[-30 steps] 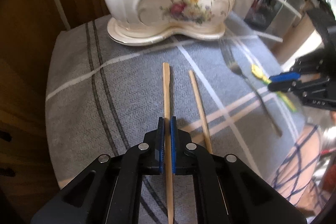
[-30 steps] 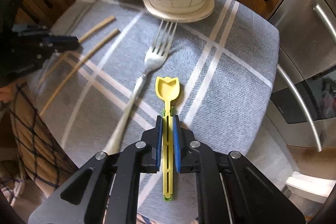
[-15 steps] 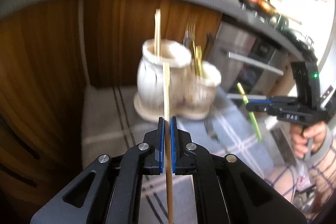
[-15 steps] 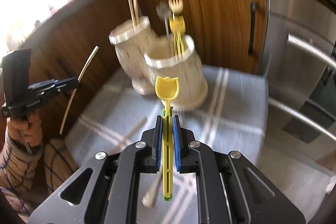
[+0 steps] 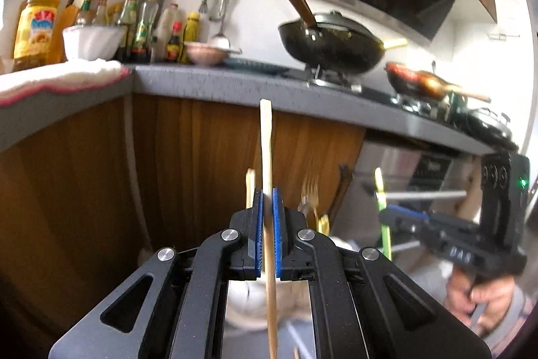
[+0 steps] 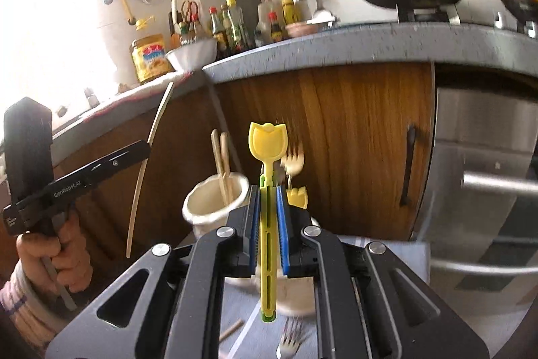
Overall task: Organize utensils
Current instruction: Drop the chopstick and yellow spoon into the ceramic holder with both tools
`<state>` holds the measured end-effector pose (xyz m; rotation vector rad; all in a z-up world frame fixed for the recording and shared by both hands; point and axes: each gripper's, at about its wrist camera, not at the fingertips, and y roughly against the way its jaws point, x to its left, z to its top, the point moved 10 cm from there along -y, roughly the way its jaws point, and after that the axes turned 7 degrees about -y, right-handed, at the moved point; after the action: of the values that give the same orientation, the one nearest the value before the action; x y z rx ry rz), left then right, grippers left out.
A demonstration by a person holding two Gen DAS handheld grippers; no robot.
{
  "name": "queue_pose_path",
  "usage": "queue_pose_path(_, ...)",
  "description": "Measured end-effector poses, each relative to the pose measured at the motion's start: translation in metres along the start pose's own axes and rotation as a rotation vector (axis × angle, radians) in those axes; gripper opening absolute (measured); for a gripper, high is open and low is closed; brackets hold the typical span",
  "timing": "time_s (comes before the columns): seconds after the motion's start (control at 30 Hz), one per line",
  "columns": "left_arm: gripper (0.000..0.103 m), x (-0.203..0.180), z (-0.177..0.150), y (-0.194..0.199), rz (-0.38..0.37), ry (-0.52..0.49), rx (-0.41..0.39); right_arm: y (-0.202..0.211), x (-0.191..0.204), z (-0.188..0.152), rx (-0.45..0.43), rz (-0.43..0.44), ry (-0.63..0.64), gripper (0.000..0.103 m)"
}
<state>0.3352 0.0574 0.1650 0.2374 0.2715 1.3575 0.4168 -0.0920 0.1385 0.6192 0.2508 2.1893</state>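
Observation:
My left gripper point(image 5: 267, 190) is shut on a wooden chopstick point(image 5: 266, 150), held upright in the air above the white ceramic utensil holder point(image 5: 248, 301), which is mostly hidden behind the jaws. My right gripper point(image 6: 268, 187) is shut on a yellow tulip-shaped spoon point(image 6: 267, 145) with a green part behind it, held upright above the holder point(image 6: 212, 207). The holder's left cup has two chopsticks point(image 6: 222, 164); its right cup has forks and a yellow spoon point(image 6: 297, 195). The left gripper with its chopstick point(image 6: 148, 170) shows at left in the right wrist view.
A silver fork point(image 6: 290, 340) and a second chopstick point(image 6: 232, 330) lie on the grey cloth below. Wooden cabinets point(image 6: 353, 140) and a steel oven point(image 6: 484, 190) stand behind. The counter above carries a wok point(image 5: 331, 44), bottles and a bowl.
Both grippers have lifted their utensils off the cloth and tilted upward, and they now hold them upright above the ceramic holder.

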Motion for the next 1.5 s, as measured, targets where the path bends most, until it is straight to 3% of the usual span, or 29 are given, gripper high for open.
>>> queue_pose_path(0.4, 0.005, 0.006, 0.02, -0.055, 0.06, 0.017, -0.149, -0.04, -0.006, 0.01, -0.092, -0.033, 0.048, 0.009)
queue_pose_path(0.53, 0.005, 0.01, 0.016, -0.059, 0.056, 0.041, -0.206, -0.05, -0.009, 0.0, -0.088, -0.043, 0.063, 0.009)
queue_pose_path(0.8, 0.005, 0.027, 0.029, -0.064, 0.026, 0.12, -0.237, -0.054, -0.013, -0.003, -0.088, -0.037, 0.054, 0.009)
queue_pose_path(0.97, 0.005, 0.018, 0.017, -0.057, 0.02, 0.089, -0.282, -0.052, -0.011, -0.013, -0.089, -0.037, 0.062, 0.009)
queue_pose_path(1.17, 0.006, 0.013, -0.01, -0.052, 0.051, 0.06, -0.284, -0.047, -0.013, -0.028, -0.077, -0.051, 0.072, 0.009)
queue_pose_path(1.5, 0.006, 0.004, -0.05, -0.049, 0.058, -0.012, -0.178, -0.049, -0.019, -0.048, -0.003, -0.098, 0.103, 0.009)
